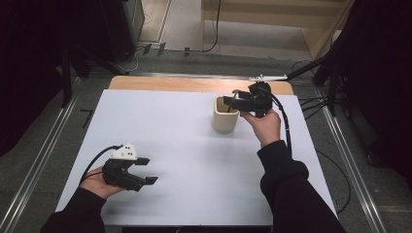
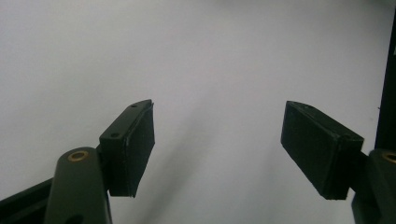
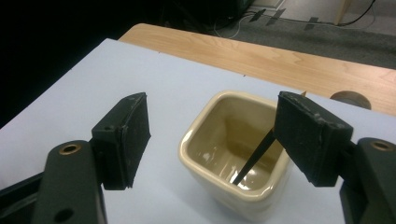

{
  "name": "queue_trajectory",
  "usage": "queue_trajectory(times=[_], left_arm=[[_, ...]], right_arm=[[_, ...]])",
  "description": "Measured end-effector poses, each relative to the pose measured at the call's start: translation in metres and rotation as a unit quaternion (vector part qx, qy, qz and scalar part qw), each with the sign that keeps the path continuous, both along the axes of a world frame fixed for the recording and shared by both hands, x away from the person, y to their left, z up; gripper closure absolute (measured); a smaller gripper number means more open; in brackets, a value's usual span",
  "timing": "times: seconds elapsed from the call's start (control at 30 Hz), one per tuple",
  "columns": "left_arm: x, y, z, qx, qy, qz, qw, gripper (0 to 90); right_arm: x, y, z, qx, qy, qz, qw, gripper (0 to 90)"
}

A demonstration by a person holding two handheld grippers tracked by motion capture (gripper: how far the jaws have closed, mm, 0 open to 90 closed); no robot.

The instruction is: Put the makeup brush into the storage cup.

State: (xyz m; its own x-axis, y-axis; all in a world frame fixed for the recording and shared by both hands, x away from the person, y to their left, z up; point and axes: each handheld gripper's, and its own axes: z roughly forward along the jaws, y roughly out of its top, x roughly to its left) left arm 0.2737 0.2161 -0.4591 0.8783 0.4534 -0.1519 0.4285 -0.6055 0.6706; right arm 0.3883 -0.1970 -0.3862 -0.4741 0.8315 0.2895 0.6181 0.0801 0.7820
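I see a cream cup (image 1: 225,114) standing upright a little right of centre in the upper half of the high view, on a matte white sheet that covers most of the surface (image 1: 194,165). The cup is glazed ceramic, squarish with rounded corners and a thick, smooth rim; in the right gripper view (image 3: 219,158) its glossy inside catches the light at the bottom. A thin dark stick (image 3: 254,156) leans inside it, its lower tip on the cup floor and its upper end hidden behind my right-hand pad, so I can't say what it is, maybe a slim stirrer.

My right tongs (image 1: 236,100) hover over the cup's rim in the upper right of the high view, and in their own view (image 3: 212,135) the two flat, black, rubbery pads stand wide apart with nothing pressed between them; the cup sits below the gap, its lower edge cut off by the frame.

My left tongs (image 1: 145,171) rest low at the lower left of the high view, with a grey three-cornered plate on top. In their view (image 2: 217,140) the jaws are spread wide over bare white sheet.

A strip of pale wood grain shows along the far edge of the surface.
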Motion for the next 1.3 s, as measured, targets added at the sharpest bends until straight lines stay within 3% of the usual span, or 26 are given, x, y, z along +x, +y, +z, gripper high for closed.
queue_trajectory(times=[0.5,0.7,1.03,1.17,1.3], left_arm=[[0.001,0.001,0.000,-0.002,0.000,0.002,1.0000,26.8],[0.001,0.001,0.000,-0.002,0.000,0.003,1.0000,26.8],[0.002,0.001,0.000,-0.001,0.000,0.002,1.0000,26.7],[0.002,0.002,0.000,0.002,0.000,0.002,1.0000,26.7],[0.003,0.002,-0.001,-0.002,-0.001,0.004,1.0000,26.7]], right_arm=[[-0.020,0.005,-0.006,0.003,-0.003,0.053,0.9986,29.8],[-0.026,0.007,-0.011,-0.007,-0.010,0.087,0.9962,28.6],[-0.035,0.016,-0.021,0.000,-0.010,0.132,0.9911,27.6],[-0.040,0.020,-0.028,-0.016,-0.002,0.154,0.9880,26.2],[-0.046,0.022,-0.034,-0.016,0.001,0.164,0.9863,26.2]])
